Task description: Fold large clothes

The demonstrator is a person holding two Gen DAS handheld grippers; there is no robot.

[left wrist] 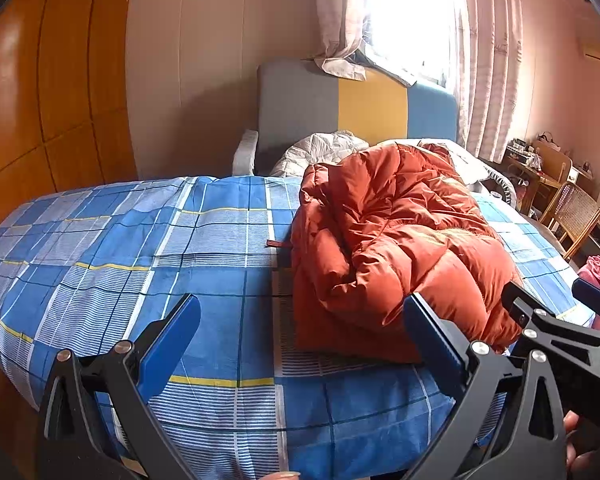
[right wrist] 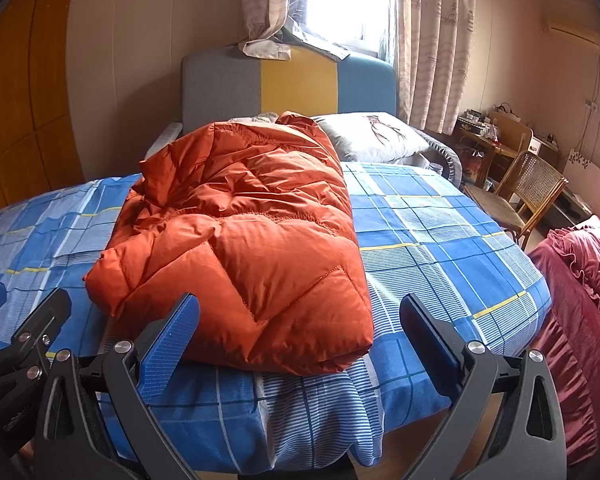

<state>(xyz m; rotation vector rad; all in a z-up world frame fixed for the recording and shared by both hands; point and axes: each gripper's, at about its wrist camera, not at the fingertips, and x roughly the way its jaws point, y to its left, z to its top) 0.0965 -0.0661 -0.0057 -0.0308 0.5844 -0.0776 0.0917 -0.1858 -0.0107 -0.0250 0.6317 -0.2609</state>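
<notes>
An orange puffer jacket [left wrist: 396, 248] lies bunched and roughly folded on the blue plaid bed sheet [left wrist: 160, 248], right of centre in the left wrist view. In the right wrist view the jacket [right wrist: 240, 240] fills the middle of the bed sheet [right wrist: 440, 232], its folded near edge just beyond the fingers. My left gripper [left wrist: 304, 340] is open near the bed's front edge, with nothing between its blue pads. My right gripper [right wrist: 300, 332] is open too, its pads on either side of the jacket's near edge without touching it. The right gripper [left wrist: 560, 316] also shows at the right of the left wrist view.
A grey, yellow and blue headboard [right wrist: 288, 84] stands under a curtained window. A grey pillow [right wrist: 376, 136] and a white quilt [left wrist: 320, 152] lie at the bed's head. A cane chair [right wrist: 528, 196] and cluttered desk [right wrist: 488, 136] stand at right, dark red bedding [right wrist: 580, 300] beside the bed, wooden wardrobe [left wrist: 48, 80] at left.
</notes>
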